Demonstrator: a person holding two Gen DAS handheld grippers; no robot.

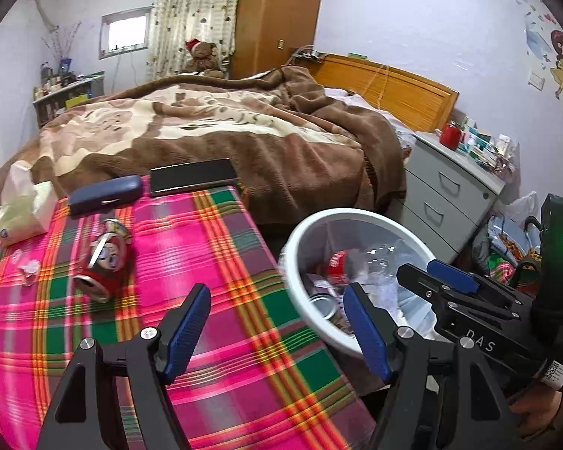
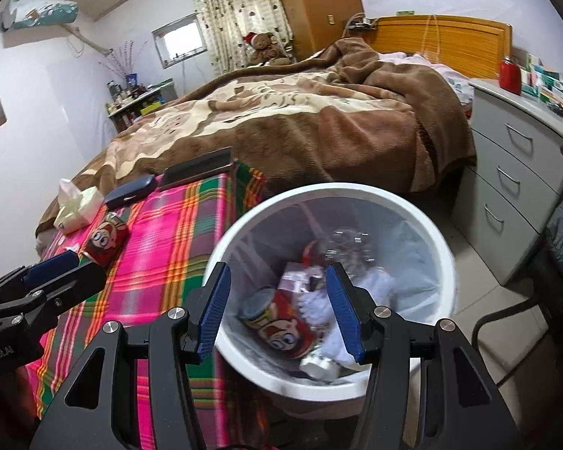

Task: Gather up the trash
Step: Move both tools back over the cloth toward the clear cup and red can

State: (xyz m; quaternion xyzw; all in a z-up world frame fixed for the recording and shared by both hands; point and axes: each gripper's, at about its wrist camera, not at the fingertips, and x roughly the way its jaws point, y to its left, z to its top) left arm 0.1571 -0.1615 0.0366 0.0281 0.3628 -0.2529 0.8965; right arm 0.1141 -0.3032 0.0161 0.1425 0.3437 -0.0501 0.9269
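Observation:
A crushed red cartoon can (image 1: 105, 258) lies on the pink plaid tablecloth (image 1: 214, 262), with a small wad of crumpled paper (image 1: 28, 266) to its left. My left gripper (image 1: 277, 333) hovers open over the table's right edge, nothing between its blue pads. The white trash bin (image 2: 356, 191) stands on the floor beside the table and holds a similar red can (image 2: 277, 326), a clear bottle and white paper. My right gripper (image 2: 279, 307) is open and empty above the bin. The left wrist view shows the right gripper (image 1: 424, 268) over the bin (image 1: 300, 247).
A dark glasses case (image 1: 105, 195), a black flat device (image 1: 191, 176) and a tissue pack (image 1: 22, 206) line the table's far side. Behind is a bed with a brown blanket (image 1: 244, 131). A grey drawer cabinet (image 1: 450, 195) and bags stand right of the bin.

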